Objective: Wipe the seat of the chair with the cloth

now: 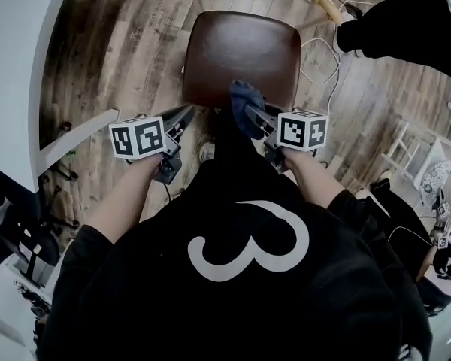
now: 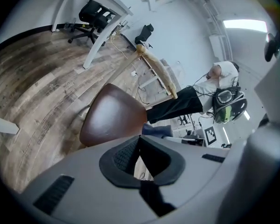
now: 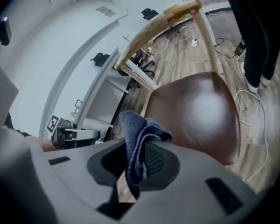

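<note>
Losing the cloth (image 3: 133, 136) is judged the nearest risk. It is gripped only by a narrow fold, with most of it bunched above the tips, so it could be dragged out of the right gripper (image 1: 254, 114) once it is rubbed hard across the seat (image 1: 240, 51). If too little cloth is presented below the tips, the smooth brown surface could be scraped by bare fingers instead of being wiped. The chair is not steadied by anything. The left gripper (image 2: 140, 141) is held off the seat's near left corner, so the chair could be pushed away over the wooden floor (image 1: 113, 43) by a firm stroke. Farther off, a white cable (image 3: 264, 129) lies on the floor just right of the seat, and it could be snagged if the chair is shifted.

The right gripper's fingers (image 3: 154, 160) are closed on the cloth, which is pinched between them and held at the seat's near edge; whether the seat is touched by it cannot be told. The left gripper's fingers (image 2: 125, 155) are pressed together at the tips, with nothing between them, and nothing is touched by them.
</note>
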Demonstrator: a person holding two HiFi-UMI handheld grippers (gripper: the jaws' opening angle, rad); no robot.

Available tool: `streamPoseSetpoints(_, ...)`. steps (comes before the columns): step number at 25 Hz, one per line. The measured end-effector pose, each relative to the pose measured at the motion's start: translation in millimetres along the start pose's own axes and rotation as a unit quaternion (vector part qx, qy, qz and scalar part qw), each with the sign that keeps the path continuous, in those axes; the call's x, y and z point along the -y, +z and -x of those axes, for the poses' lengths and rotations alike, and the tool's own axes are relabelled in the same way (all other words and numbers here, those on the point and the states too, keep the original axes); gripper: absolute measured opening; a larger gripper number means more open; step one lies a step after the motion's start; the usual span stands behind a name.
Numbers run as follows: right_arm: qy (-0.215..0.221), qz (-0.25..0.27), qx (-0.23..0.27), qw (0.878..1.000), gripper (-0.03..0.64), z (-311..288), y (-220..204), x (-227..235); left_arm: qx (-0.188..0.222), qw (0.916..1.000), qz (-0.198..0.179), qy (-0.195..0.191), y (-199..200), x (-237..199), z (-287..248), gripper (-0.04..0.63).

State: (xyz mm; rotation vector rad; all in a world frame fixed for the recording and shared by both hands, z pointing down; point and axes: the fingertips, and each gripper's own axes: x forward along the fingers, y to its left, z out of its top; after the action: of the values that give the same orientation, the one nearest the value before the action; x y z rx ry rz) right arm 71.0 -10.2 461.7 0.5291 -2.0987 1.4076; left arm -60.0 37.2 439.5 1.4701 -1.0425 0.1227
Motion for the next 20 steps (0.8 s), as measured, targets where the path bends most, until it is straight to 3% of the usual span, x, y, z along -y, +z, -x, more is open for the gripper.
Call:
streamPoseSetpoints(7, -0.026, -0.054, -0.048, 0.997, 0.055, -48.2, 8.7, 52.9, -0.049, 0.9976, 0.03, 0.04, -5.8, -46.9, -27.5, 0.012)
streamPoseSetpoints(20, 0.004, -0.023, -0.049, 0.999, 0.055, -118.8, 85.4, 47.4, -0.054, 0.9952, 0.07, 0.042, 14.2, -64.6, -56.5, 0.012)
